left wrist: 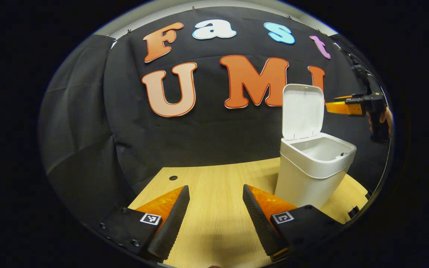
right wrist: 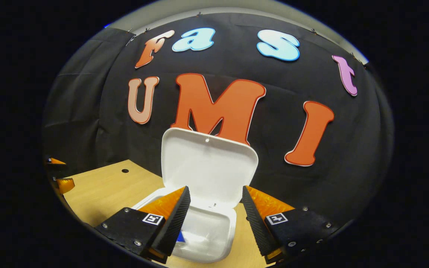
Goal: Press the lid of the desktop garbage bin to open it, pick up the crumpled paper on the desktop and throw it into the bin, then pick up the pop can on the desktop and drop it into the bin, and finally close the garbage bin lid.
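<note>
In the left gripper view, the left gripper (left wrist: 214,216) hung low over the wooden desk (left wrist: 214,186) with its 2 fingers spread apart and nothing between them. Ahead of it and to its right stood the white garbage bin (left wrist: 309,175) on the desk, its lid (left wrist: 302,111) swung up and standing nearly upright at the far side of the mouth. The inside of the bin that showed from there looked bare white. Farther right, level with the raised lid and just beside its edge, the right gripper (left wrist: 339,108) reached in from the side, held by a hand (left wrist: 385,117).

In the right gripper view, the right gripper (right wrist: 214,219) hovered directly above the bin's open mouth (right wrist: 209,229), its fingers parted and holding nothing. The lid (right wrist: 209,167) rose just beyond the fingers. A small blue patch (right wrist: 180,237) showed inside the bin beside the near finger; what it was could not be told. The left gripper's tips (right wrist: 63,184) showed far off to the left, over the desk (right wrist: 102,190).
</note>
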